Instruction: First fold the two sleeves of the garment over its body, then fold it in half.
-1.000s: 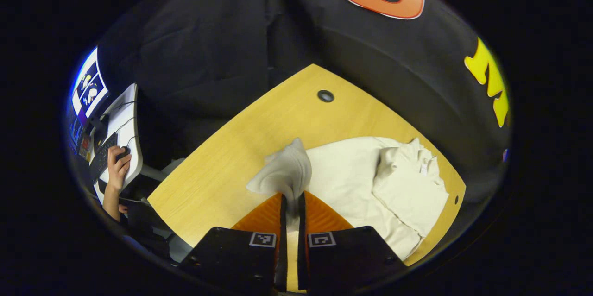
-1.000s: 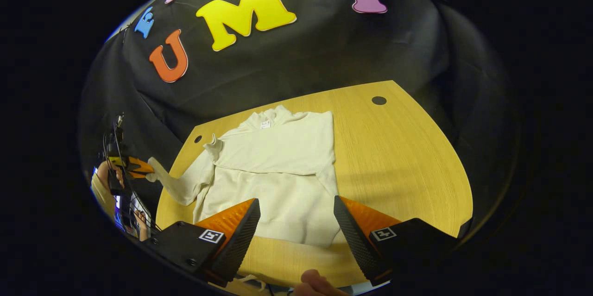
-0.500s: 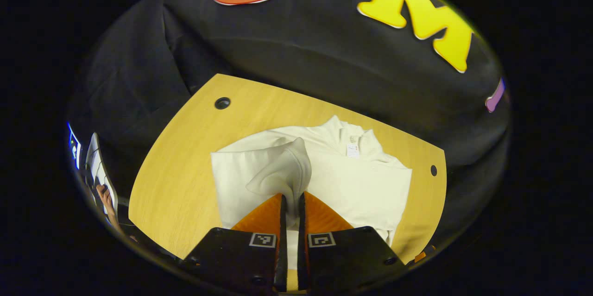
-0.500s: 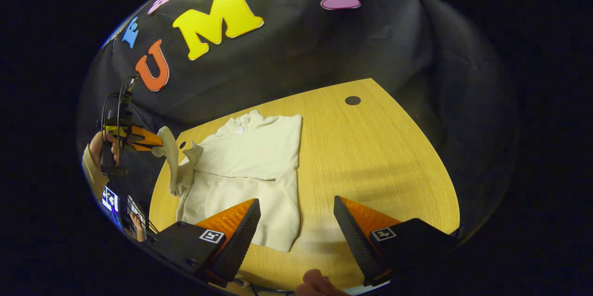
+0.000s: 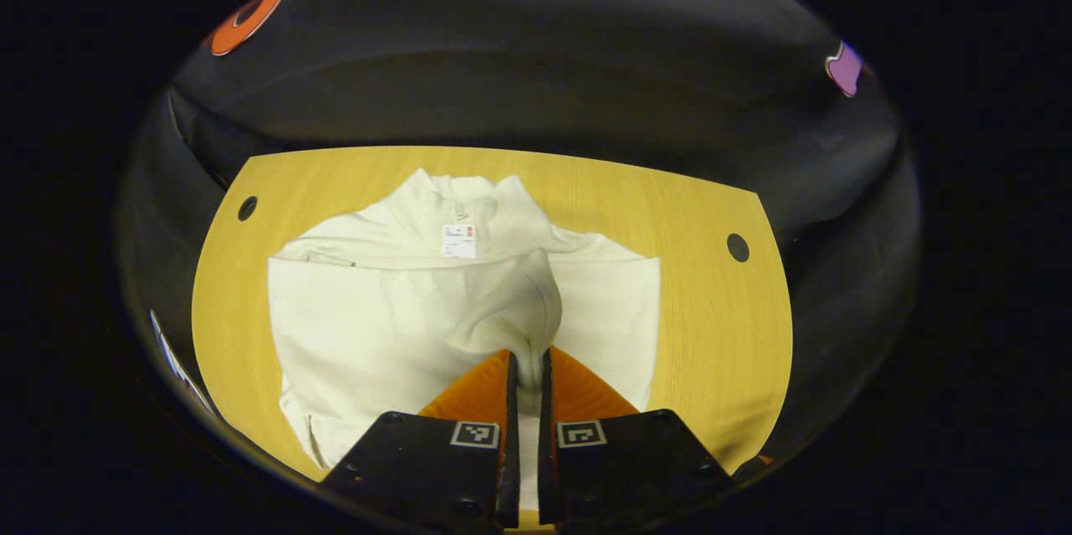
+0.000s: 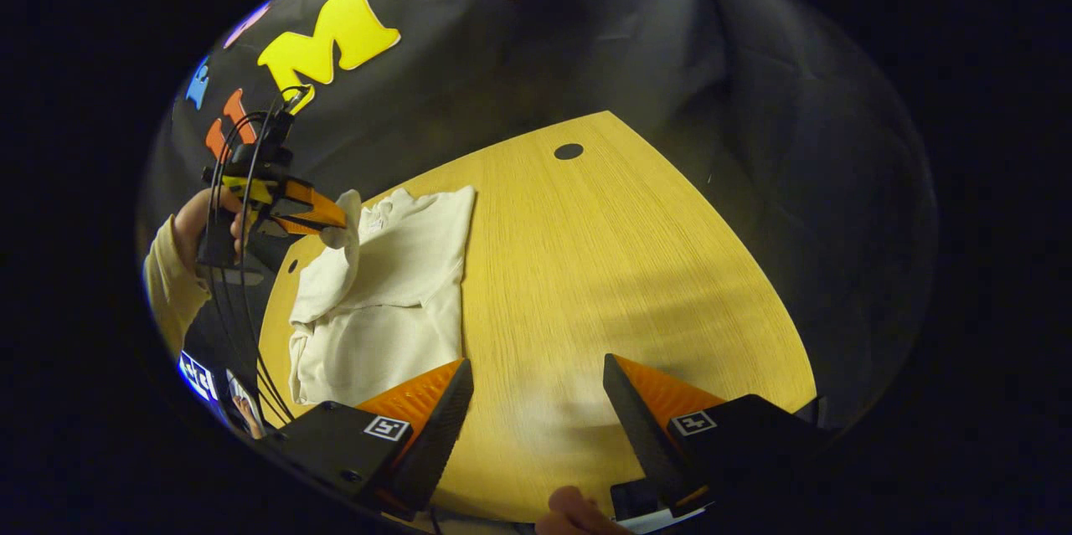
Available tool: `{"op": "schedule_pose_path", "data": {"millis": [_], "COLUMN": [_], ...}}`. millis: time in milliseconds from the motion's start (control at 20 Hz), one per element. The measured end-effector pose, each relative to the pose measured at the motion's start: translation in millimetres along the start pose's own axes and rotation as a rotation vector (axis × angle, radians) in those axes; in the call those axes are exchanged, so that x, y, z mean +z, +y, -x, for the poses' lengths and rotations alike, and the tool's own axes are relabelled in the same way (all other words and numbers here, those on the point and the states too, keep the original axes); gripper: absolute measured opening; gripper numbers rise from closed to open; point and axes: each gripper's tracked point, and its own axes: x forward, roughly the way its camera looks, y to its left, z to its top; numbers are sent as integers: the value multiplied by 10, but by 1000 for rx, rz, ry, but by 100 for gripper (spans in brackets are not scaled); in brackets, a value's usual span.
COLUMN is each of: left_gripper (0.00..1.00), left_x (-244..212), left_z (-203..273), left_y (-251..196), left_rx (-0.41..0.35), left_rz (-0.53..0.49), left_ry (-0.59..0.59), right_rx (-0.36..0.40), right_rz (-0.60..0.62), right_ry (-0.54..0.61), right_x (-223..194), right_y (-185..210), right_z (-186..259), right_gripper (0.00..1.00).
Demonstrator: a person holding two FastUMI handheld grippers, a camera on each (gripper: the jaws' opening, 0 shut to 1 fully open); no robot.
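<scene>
Left gripper clamped on sleeve cuff, held above garment body on the table to lay it over; right gripper spread apart, beside garment.

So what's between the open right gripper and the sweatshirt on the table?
Bare wooden table, seen in the right gripper view: the right gripper hangs open beside the sweatshirt, nothing lying between.
</scene>
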Motion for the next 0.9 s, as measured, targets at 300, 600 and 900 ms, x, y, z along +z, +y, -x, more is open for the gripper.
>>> {"op": "schedule_pose_path", "data": {"millis": [300,600,900], "left_gripper": [11,26,84], "left_x": [287,210,263], "left_z": [-509,-572,-162], "left_y": [-465,-691,-589], "left_rx": [25,-96,-139], "left_rz": [-111,-72,-113], "left_ry": [70,104,49], "right_rx": [-18,-49,-39], "right_rz": [-93,-92,-62], "right_ry": [20,47,30], "right_x": [-185,-438,-436], "right_y": [-145,-124,177], "right_z": [47,105,146], "right_gripper": [96,96,96]}}
